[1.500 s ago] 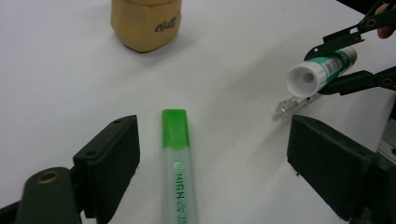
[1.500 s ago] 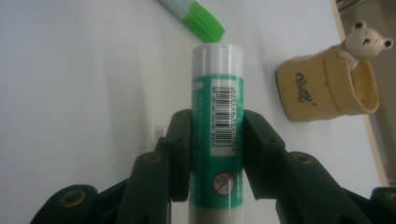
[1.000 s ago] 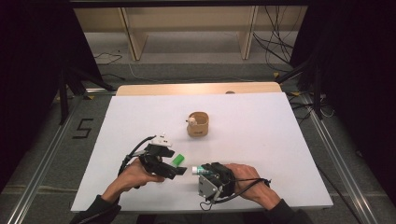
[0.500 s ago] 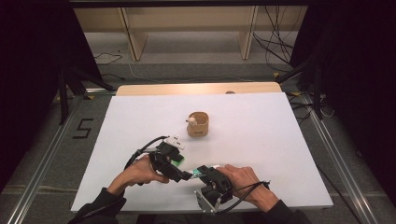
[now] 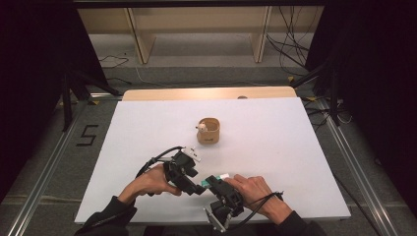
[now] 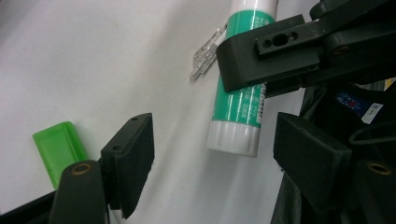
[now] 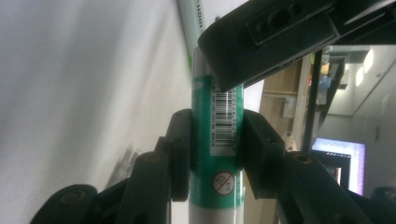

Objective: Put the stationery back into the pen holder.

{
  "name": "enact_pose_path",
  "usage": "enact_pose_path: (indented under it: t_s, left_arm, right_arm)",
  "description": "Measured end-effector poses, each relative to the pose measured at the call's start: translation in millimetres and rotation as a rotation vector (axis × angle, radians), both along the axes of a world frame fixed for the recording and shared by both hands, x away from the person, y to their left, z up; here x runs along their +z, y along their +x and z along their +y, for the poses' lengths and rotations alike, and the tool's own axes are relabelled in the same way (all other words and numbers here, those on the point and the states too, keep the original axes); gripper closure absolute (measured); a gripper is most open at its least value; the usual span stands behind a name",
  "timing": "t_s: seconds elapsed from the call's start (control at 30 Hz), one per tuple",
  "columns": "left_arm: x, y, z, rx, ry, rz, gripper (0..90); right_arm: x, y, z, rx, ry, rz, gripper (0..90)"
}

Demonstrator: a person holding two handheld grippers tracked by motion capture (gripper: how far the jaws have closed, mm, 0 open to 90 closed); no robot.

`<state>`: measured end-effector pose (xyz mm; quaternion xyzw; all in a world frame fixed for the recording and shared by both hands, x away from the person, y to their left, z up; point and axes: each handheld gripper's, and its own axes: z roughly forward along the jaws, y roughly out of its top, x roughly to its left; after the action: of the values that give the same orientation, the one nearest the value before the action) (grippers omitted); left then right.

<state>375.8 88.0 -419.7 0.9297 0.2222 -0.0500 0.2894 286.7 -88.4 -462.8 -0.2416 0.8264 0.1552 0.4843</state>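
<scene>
A green stick (image 7: 217,140) with a white end (image 6: 233,137) and a barcode label is clamped across its middle by my right gripper (image 7: 215,140). The right gripper (image 5: 215,183) sits near the table's front edge. My left gripper (image 6: 219,163) faces the white end, which lies between its jaws without touching either pad. Those jaws have just been closing. In the high view the left gripper (image 5: 199,187) meets the stick (image 5: 216,178) from the left. A bright green cap (image 6: 58,149) lies on the table beside the left jaw.
A small clear plastic piece (image 6: 205,58) lies on the white table (image 5: 295,147) next to the stick. A round wooden cup (image 5: 209,131) with a small white item inside stands at mid-table. Dark floor and shelving lie beyond the table's far edge.
My left hand slid right toward the right hand, and its jaws now straddle the stick's white end. The right gripper kept its hold and stayed near the front edge.
</scene>
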Motion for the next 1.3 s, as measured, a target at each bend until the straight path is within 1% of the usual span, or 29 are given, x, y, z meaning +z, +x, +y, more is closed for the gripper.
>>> enact_pose_path:
  t_s: [0.1, 0.17, 0.23, 0.37, 0.47, 0.53, 0.57, 0.6, 0.67, 0.7, 0.87, 1.1, 1.3]
  left_arm:
    - [-0.3, -0.4, 0.3, -0.007, 0.005, 0.004, 28.8]
    - [-1.0, -1.0, 0.0, -0.005, 0.003, 0.009, 29.1]
    - [-1.8, -1.5, -0.8, -0.010, 0.009, 0.013, 29.7]
    - [-3.2, -1.6, -2.2, -0.017, 0.014, 0.022, 31.2]
    - [-3.4, -1.1, -3.2, -0.023, 0.018, 0.029, 35.4]
    - [-3.2, -0.9, -4.5, -0.034, 0.022, 0.034, 36.5]
    - [-3.0, -0.6, -5.3, -0.040, 0.024, 0.034, 39.1]
    - [-2.8, -0.4, -6.3, -0.043, 0.023, 0.038, 39.1]
    - [-2.2, 0.3, -8.4, -0.057, 0.027, 0.047, 43.1]
    - [-1.7, 1.2, -9.2, -0.071, 0.035, 0.048, 43.1]
    - [-0.8, 4.7, -13.3, -0.100, 0.045, 0.062, 51.1]
    - [-0.9, 9.0, -17.0, -0.131, 0.060, 0.087, 57.4]
    - [-1.9, 10.9, -18.1, -0.150, 0.075, 0.103, 59.6]
  right_arm:
    - [-2.4, -1.6, 0.3, 0.009, -0.005, -0.025, 66.4]
    - [-2.8, -2.1, 0.7, 0.012, -0.004, -0.027, 66.4]
    - [-3.2, -1.8, 1.3, 0.020, -0.010, -0.045, 66.3]
    - [-4.8, -2.2, 1.5, 0.028, -0.019, -0.052, 66.3]
    - [-6.1, -3.2, 1.8, 0.028, -0.025, -0.048, 66.4]
    - [-6.2, -3.2, 1.9, 0.029, -0.026, -0.048, 66.3]
    - [-6.5, -3.3, 2.1, 0.029, -0.027, -0.050, 66.4]
    - [-6.5, -3.3, 2.1, 0.029, -0.027, -0.050, 66.4]
    - [-7.1, -3.5, 2.2, 0.034, -0.032, -0.052, 66.3]
    - [-7.1, -3.5, 2.2, 0.034, -0.032, -0.052, 66.3]
    - [-7.3, -4.3, 2.1, 0.045, -0.036, -0.054, 66.3]
    - [-8.2, -4.7, 1.8, 0.050, -0.043, -0.054, 66.3]
    - [-9.3, -4.8, 2.3, 0.053, -0.049, -0.057, 66.3]
